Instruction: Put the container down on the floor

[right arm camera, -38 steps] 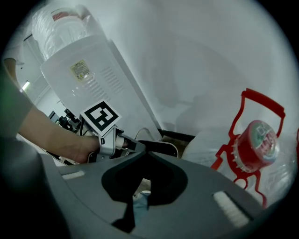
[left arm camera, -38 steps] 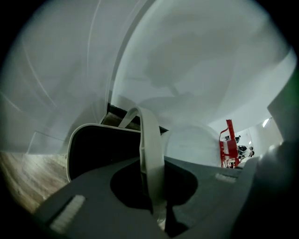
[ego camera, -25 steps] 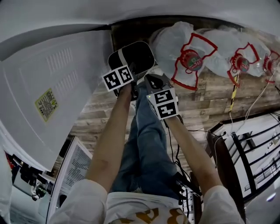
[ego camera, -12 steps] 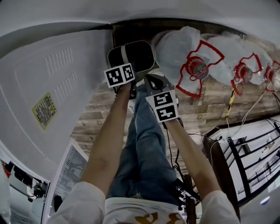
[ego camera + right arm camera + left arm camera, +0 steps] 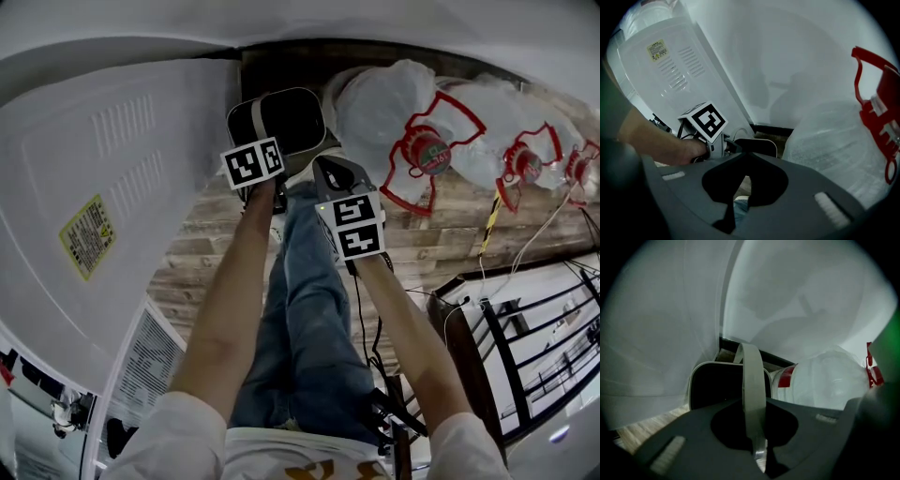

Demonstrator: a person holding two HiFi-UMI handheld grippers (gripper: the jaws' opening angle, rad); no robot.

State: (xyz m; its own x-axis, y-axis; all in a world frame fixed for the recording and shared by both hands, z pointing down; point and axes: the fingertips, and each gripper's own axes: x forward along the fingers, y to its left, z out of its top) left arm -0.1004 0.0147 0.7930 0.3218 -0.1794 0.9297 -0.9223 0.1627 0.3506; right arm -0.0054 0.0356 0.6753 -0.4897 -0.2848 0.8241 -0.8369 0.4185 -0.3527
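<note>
The container (image 5: pixel 284 119) is a black bin with a white rim and a pale arched handle (image 5: pixel 752 390). In the head view it hangs close to the wooden floor (image 5: pixel 216 248), beside the wall's dark baseboard. Whether its base touches the floor is not clear. My left gripper (image 5: pixel 758 453) is shut on the handle at its top, and in the head view the left gripper (image 5: pixel 264 142) sits just over the bin. My right gripper (image 5: pixel 330 174) hovers a little right of the bin, and the right gripper (image 5: pixel 732 210) is shut on nothing. From the right gripper view the container (image 5: pixel 759 144) shows beyond the jaws.
A large white appliance (image 5: pixel 103 206) stands close on the left. Several big water bottles in plastic wrap with red handles (image 5: pixel 394 122) lie against the wall to the right. A dark metal rack (image 5: pixel 525 337) and cables are at the right. The person's legs in jeans (image 5: pixel 314 319) are below.
Both grippers and the bin have barely shifted in the head view. The left gripper still grips the handle.
</note>
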